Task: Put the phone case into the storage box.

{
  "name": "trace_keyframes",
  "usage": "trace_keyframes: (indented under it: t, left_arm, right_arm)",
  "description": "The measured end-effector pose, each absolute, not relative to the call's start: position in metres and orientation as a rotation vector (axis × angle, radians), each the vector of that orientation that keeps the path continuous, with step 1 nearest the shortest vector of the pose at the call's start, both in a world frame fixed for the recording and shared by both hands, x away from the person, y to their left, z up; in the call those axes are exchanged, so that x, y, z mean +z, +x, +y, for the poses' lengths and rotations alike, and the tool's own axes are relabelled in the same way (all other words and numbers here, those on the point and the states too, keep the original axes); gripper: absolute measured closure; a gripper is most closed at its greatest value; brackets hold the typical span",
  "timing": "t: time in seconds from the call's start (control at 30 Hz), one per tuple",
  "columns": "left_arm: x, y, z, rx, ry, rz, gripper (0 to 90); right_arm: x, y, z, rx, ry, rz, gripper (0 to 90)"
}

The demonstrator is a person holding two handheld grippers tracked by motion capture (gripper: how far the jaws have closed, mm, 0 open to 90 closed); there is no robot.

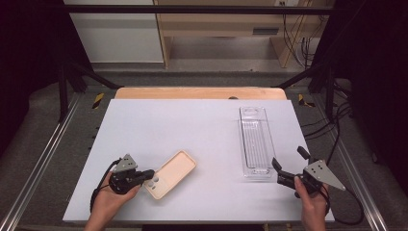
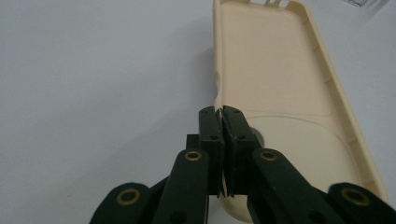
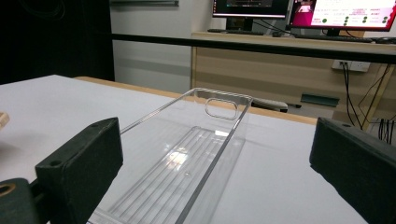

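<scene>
Phone case (image 1: 170,174), cream, lower left of high view on surface (image 1: 202,120). Thin, light, likely flexible shell; side wall best hold. Left gripper (image 2: 223,112) jaws clamped on its rim. Right gripper (image 1: 280,172) jaws apart near clear tray (image 1: 255,142).

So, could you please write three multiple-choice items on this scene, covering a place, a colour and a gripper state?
1. Where is the clear tray?
A. right half of the table
B. left half
C. on the floor

2. What colour is the phone case?
A. blue
B. cream
C. black

3. How is the left gripper?
A. wide open
B. shut on the case's rim
C. shut on the tray

A: the tray lies before the right gripper.
B: the case is pale cream.
B: the fingers pinch the case's rim.
</scene>
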State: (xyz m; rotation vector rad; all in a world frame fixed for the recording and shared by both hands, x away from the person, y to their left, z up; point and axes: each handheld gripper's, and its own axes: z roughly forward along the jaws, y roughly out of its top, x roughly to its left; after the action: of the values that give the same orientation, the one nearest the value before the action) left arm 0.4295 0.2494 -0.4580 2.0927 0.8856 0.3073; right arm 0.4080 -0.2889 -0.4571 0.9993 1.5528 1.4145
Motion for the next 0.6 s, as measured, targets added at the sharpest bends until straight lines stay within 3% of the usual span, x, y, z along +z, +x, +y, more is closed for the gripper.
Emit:
trace_keyframes:
  t: [0.6]
  left_arm:
    - [-0.449,0.428,0.242,0.325,2.116,0.839,87.6]
  right_arm:
    - [-0.438,0.405,-0.261,1.364,0.889,1.676,2.7]
